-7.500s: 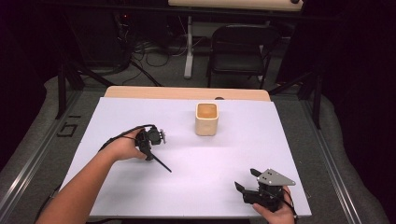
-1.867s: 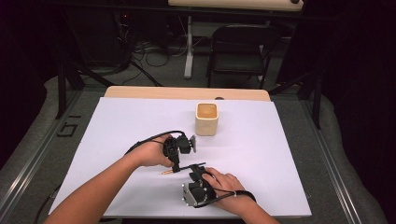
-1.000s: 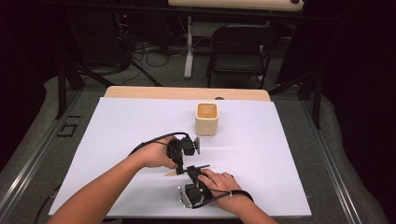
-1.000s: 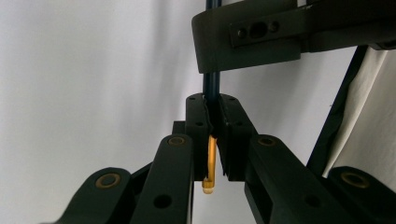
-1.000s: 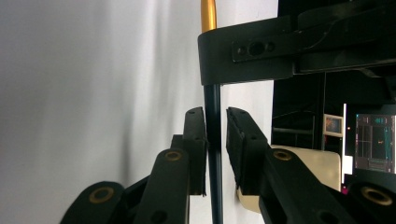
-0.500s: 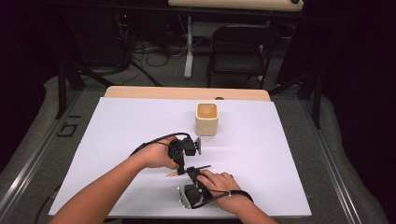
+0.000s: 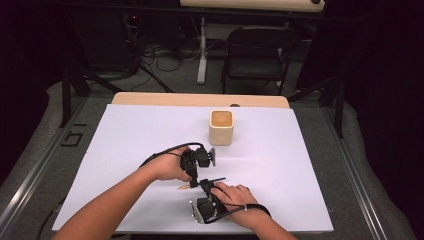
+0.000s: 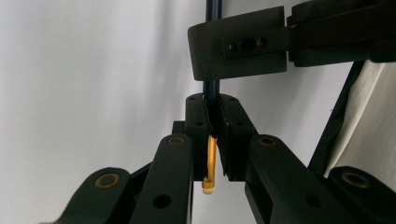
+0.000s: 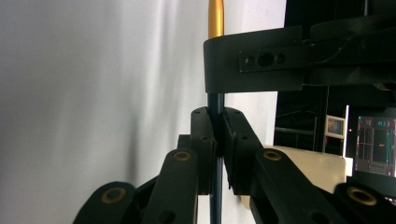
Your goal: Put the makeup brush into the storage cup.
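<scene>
Low centre of the high view, left gripper [image 7: 196, 176] and right gripper [image 7: 206, 186] both clamp one pen [image 8: 211, 140], gold end left, dark barrel right, just above the white bench [image 7: 125, 140]. Likely mid pull-apart or handover. Next: straight axial pull, steady grip.

The pen [image 8: 212, 100] is dark blue with a gold end. Both grippers' jaws are black. The tabletop [image 7: 125, 145] is plain white; the cup [image 7: 221, 127] is cream.
</scene>
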`<state>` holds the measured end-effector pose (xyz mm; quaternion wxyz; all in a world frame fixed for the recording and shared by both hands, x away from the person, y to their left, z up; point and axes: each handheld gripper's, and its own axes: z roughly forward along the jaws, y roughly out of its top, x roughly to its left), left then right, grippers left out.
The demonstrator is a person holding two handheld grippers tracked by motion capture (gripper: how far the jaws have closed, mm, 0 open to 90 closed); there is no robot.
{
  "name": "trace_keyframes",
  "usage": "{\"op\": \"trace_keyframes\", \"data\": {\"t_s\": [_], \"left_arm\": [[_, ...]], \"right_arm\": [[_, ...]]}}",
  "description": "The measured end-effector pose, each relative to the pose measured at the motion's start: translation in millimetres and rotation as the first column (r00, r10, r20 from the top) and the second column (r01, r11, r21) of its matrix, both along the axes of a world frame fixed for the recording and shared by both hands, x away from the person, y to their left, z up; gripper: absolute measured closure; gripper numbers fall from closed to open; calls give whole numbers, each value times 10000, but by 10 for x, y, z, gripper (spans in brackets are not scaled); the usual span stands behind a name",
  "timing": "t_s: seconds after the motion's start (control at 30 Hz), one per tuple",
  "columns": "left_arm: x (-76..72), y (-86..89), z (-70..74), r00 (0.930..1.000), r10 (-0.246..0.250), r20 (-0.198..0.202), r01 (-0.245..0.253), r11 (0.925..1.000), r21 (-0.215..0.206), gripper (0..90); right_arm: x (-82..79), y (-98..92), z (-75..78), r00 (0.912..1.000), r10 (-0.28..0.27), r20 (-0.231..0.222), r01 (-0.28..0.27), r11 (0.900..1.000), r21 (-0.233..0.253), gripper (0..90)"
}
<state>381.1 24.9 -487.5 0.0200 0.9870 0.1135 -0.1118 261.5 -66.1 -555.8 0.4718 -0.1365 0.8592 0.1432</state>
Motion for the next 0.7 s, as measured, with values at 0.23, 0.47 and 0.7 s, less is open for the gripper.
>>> {"op": "trace_keyframes", "data": {"t_s": [0.23, 0.47, 0.7], "left_arm": [[13, 40, 32, 9993, 275, 258, -271, 9995, -154, 686], [15, 224, 126, 9916, 817, 1007, -752, 9949, -670, 470], [-13, 369, 148, 9872, 1119, 1137, -1008, 9899, -995, 435]], "right_arm": [[-3, -5, 27, 10000, 7, 92, -8, 10000, 46, 837], [14, -51, 56, 9995, -330, -10, 330, 9994, -44, 837], [43, -83, 67, 9989, -447, -104, 450, 9984, 329, 838]]}}
